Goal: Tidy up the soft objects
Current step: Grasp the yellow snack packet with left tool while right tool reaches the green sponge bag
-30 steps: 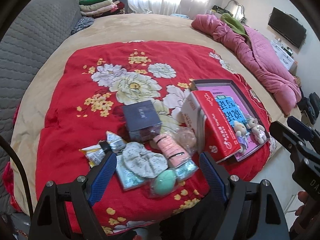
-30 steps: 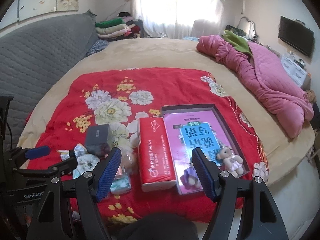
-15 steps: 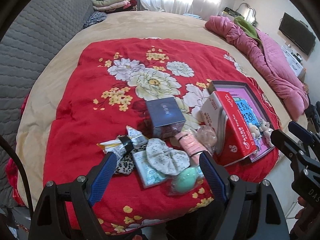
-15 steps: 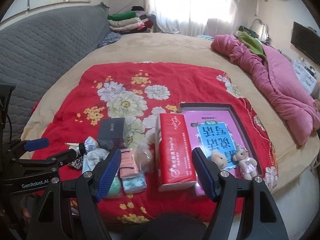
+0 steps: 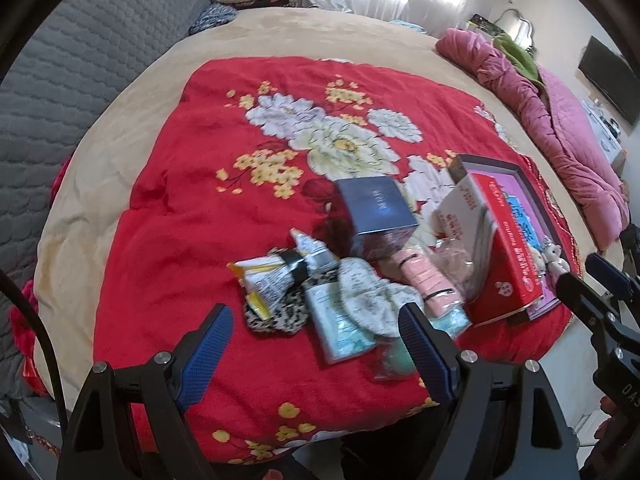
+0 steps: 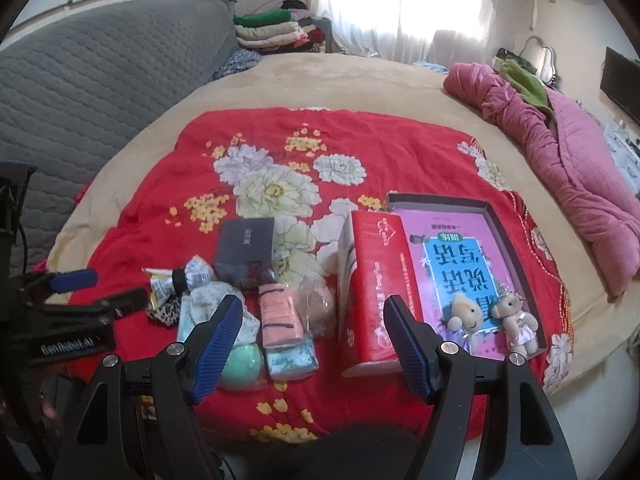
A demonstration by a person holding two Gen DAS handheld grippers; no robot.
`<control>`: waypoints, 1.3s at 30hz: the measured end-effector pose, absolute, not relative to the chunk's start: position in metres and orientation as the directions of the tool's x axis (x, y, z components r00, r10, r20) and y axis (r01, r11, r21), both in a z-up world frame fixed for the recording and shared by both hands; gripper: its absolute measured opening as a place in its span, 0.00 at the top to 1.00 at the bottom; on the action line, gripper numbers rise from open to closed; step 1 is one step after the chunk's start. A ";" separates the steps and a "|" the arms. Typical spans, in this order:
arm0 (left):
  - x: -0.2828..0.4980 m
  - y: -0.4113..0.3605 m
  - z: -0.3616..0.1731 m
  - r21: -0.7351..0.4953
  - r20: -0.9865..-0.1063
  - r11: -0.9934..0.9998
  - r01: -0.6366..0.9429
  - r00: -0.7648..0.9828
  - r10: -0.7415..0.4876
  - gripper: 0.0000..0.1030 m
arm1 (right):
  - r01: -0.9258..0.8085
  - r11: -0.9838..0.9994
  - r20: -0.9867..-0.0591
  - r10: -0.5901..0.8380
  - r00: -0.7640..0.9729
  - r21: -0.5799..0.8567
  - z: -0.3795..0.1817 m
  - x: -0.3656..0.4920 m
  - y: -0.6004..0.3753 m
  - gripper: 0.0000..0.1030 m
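A pile of small soft things lies on the red floral blanket (image 5: 192, 200): a white scrunchie (image 5: 370, 300), a leopard scrunchie (image 5: 276, 316), a pink roll (image 5: 428, 280), a green sponge (image 6: 240, 364) and tissue packs (image 5: 340, 320). Two small plush bears (image 6: 492, 320) lie in a dark tray (image 6: 500, 220) beside a red tissue pack (image 6: 380, 292). My left gripper (image 5: 316, 344) is open and empty, held above the pile's near edge. My right gripper (image 6: 316, 340) is open and empty, above the pink roll and the red pack.
A dark blue box (image 5: 376, 212) stands behind the pile. A pink quilt (image 6: 568, 152) lies at the bed's right side. Folded clothes (image 6: 272, 28) are stacked at the far end. A grey quilted headboard (image 6: 80, 96) is on the left.
Both grippers have shifted left, so the pile and tray sit further right in both views. Both stay open and empty. Nothing on the blanket has moved.
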State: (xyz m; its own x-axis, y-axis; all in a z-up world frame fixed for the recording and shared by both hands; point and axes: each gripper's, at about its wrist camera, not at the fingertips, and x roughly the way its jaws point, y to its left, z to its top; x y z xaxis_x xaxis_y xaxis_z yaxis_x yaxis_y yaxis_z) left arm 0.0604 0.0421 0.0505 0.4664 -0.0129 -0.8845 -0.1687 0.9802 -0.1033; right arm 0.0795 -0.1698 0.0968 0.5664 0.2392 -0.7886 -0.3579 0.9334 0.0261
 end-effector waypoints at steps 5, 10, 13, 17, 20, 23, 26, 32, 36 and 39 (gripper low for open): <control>0.055 0.069 0.037 -0.102 -0.898 0.970 -0.223 0.440 0.007 0.18 | -0.385 0.923 -0.806 0.249 0.537 0.028 0.081 0.073 -0.163 0.28; 0.048 0.094 0.024 -0.093 -0.909 0.958 -0.271 0.416 0.030 0.18 | -0.409 0.911 -0.828 0.262 0.495 0.043 0.062 0.067 -0.156 0.28; 0.044 0.108 0.015 -0.091 -0.917 0.950 -0.300 0.396 0.037 0.18 | -0.426 0.904 -0.839 0.264 0.476 0.043 0.052 0.063 -0.152 0.28; 0.043 0.119 0.004 -0.089 -0.926 0.945 -0.315 0.375 0.038 0.18 | -0.434 0.898 -0.854 0.281 0.438 0.073 0.037 0.061 -0.148 0.28; 0.044 0.122 -0.003 -0.100 -0.929 0.943 -0.316 0.369 0.025 0.18 | -0.445 0.892 -0.862 0.289 0.417 0.084 0.029 0.059 -0.144 0.28; 0.052 0.118 -0.008 -0.098 -0.929 0.954 -0.285 0.369 0.015 0.18 | -0.451 0.888 -0.869 0.289 0.401 0.088 0.021 0.058 -0.143 0.28; 0.069 0.109 -0.015 -0.072 -0.932 0.973 -0.219 0.362 0.012 0.18 | -0.450 0.886 -0.878 0.302 0.371 0.115 0.012 0.058 -0.141 0.28; 0.103 0.082 -0.026 0.035 -0.934 0.998 -0.049 0.355 0.050 0.18 | -0.435 0.894 -0.885 0.289 0.365 0.113 0.007 0.063 -0.145 0.28; 0.123 0.076 -0.034 0.077 -0.940 0.995 0.059 0.337 0.053 0.18 | -0.431 0.895 -0.889 0.288 0.357 0.117 0.004 0.066 -0.146 0.28; 0.132 0.070 -0.039 0.118 -0.940 0.978 0.172 0.337 0.054 0.21 | -0.432 0.894 -0.893 0.287 0.347 0.119 0.001 0.068 -0.145 0.28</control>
